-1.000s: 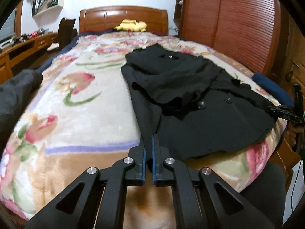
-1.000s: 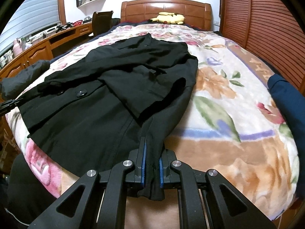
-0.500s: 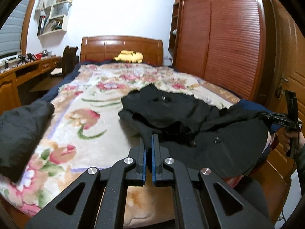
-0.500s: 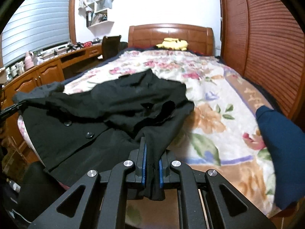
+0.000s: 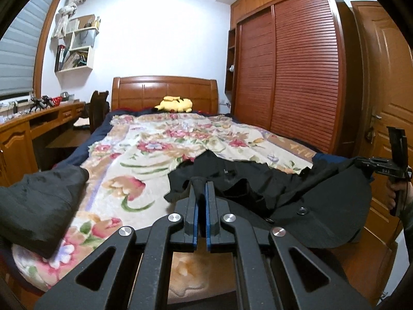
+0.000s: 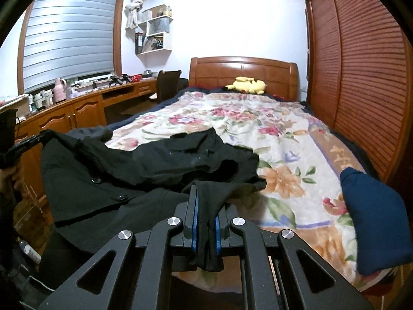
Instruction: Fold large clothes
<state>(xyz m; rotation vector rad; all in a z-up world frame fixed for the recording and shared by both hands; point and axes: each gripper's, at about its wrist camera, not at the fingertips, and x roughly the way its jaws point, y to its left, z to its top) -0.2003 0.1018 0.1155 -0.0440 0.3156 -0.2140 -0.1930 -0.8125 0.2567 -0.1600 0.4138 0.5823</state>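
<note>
Black coat [image 6: 155, 170]: hem lifted at near end of bed [image 6: 284, 139]. Left tongs [image 5: 201, 201] clenched on hem corner; right tongs [image 6: 205, 211] likewise.

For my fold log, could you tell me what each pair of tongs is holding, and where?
Both hold the black coat at its bottom hem: the left tongs pinch one corner, the right tongs the other.

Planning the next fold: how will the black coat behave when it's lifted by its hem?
Probably floppy: the black coat sags between the left claw and right claw. Likely fairly heavy, since it drapes thickly. Its bunched upper part may drag.
</note>
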